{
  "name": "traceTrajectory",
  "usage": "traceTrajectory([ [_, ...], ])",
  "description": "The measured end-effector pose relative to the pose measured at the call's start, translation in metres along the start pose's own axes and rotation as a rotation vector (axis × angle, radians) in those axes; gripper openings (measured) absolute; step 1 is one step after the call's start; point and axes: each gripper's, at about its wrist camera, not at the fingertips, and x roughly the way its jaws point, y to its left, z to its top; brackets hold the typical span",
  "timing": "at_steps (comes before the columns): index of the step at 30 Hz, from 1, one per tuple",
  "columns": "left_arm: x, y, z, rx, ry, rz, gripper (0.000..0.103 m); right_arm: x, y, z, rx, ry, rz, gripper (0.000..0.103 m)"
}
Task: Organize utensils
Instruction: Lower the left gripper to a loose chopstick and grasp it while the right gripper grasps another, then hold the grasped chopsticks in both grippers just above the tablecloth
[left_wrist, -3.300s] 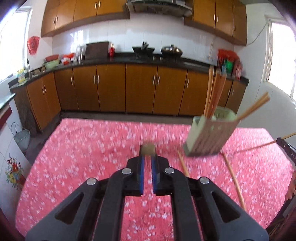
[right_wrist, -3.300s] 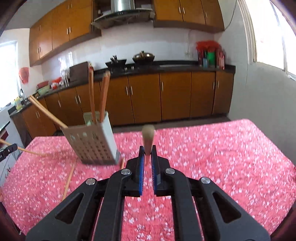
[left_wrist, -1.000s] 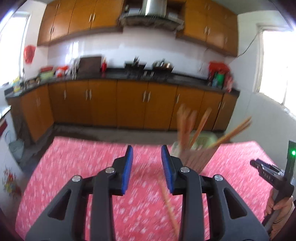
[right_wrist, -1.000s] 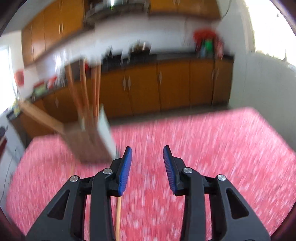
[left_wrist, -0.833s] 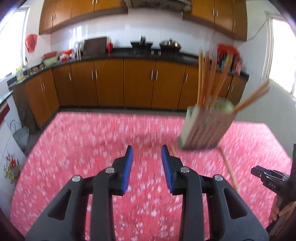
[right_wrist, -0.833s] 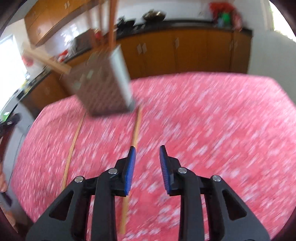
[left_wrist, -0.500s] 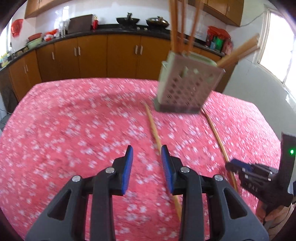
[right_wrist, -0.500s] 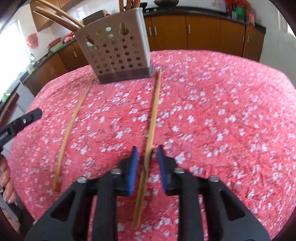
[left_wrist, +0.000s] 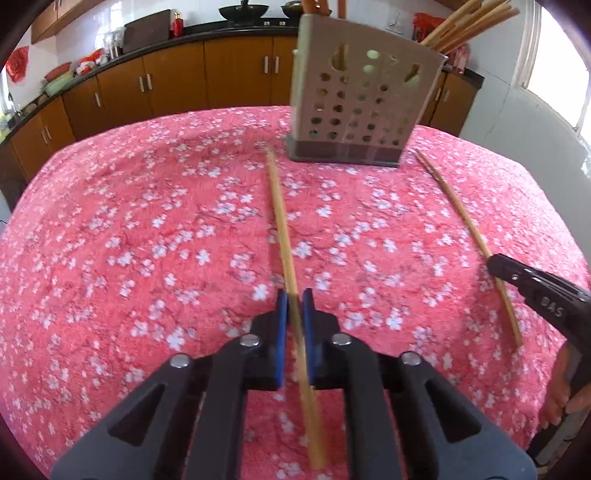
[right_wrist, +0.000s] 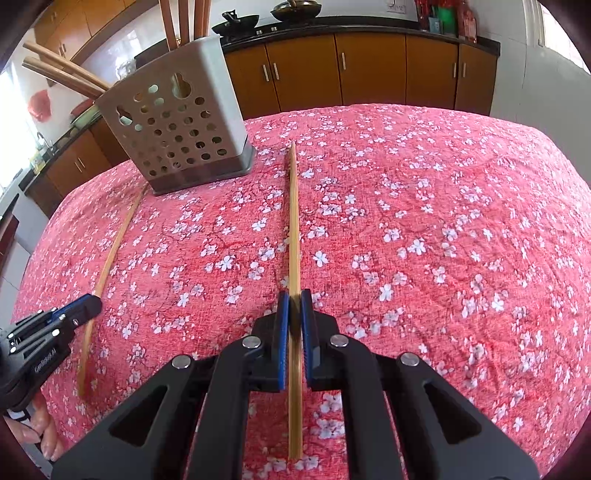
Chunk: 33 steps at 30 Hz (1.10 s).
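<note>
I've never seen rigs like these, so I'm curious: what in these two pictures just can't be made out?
- Left wrist view: the chopstick between the left gripper blurs near the bottom.
- Both views: the holder's contents pass the top edge; its wall hides their lower ends.
- Right wrist view: the right gripper straddles the other chopstick; actual contact is unclear.
- Counter items are too small to name.

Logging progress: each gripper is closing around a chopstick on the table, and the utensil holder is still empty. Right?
Not quite: the utensil holder already has several chopsticks standing in it, as the right wrist view shows. The rest holds: the left gripper and right gripper each straddle a chopstick.
</note>
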Motion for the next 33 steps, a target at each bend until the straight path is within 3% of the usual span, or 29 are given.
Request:
traceTrajectory([
  [14, 0.026, 0.068, 0.046, -0.073, -0.031, 0.126, 0.012, 0.029, -0.004, 0.034, -0.044, -0.039, -0.081, 0.008],
  [33, 0.026, 0.101, 0.044, -0.123, -0.05, 0.075, 0.011, 0.029, -0.007, 0.032, -0.012, -0.054, -0.073, 0.008],
])
